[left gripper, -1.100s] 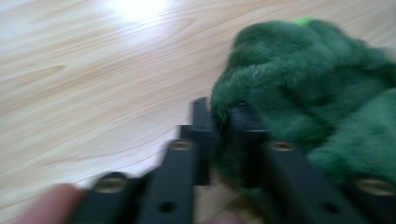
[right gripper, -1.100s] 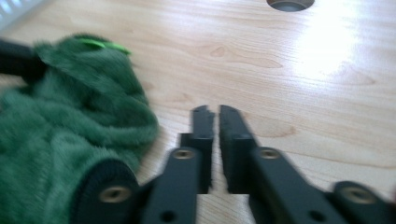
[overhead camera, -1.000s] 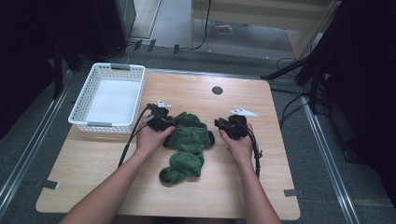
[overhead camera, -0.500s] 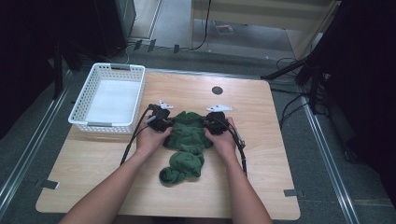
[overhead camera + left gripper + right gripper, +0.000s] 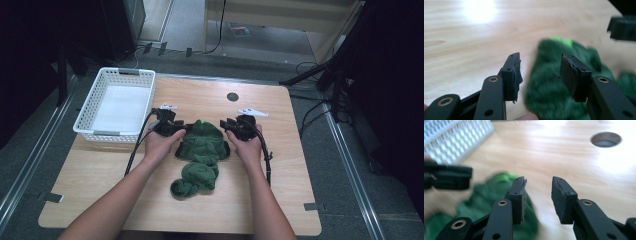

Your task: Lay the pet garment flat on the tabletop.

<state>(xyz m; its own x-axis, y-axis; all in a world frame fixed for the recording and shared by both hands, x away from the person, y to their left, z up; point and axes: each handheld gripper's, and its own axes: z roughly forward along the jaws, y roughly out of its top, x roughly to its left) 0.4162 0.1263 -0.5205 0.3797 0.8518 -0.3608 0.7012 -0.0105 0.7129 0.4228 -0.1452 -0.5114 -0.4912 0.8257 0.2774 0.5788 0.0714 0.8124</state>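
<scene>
A crumpled dark green cloth lies in the middle of the wooden table. My left gripper is at its upper left edge and my right gripper at its upper right edge, pointing at each other. In the left gripper view the left gripper is open and its jaws have just been opening; the cloth lies under and beyond the gap, untouched by the pads. The right gripper has also just been opening, with bare wood between its jaws and the cloth behind its left jaw.
An empty white plastic basket stands at the table's left back corner, also seen as the basket. A round cable hole is in the tabletop at the back. A rolled part of the cloth trails toward the front edge.
Half a second ago both grippers were close together at the top of the cloth. Both jaw pairs have since opened, and the right hand has drawn back to the right.
</scene>
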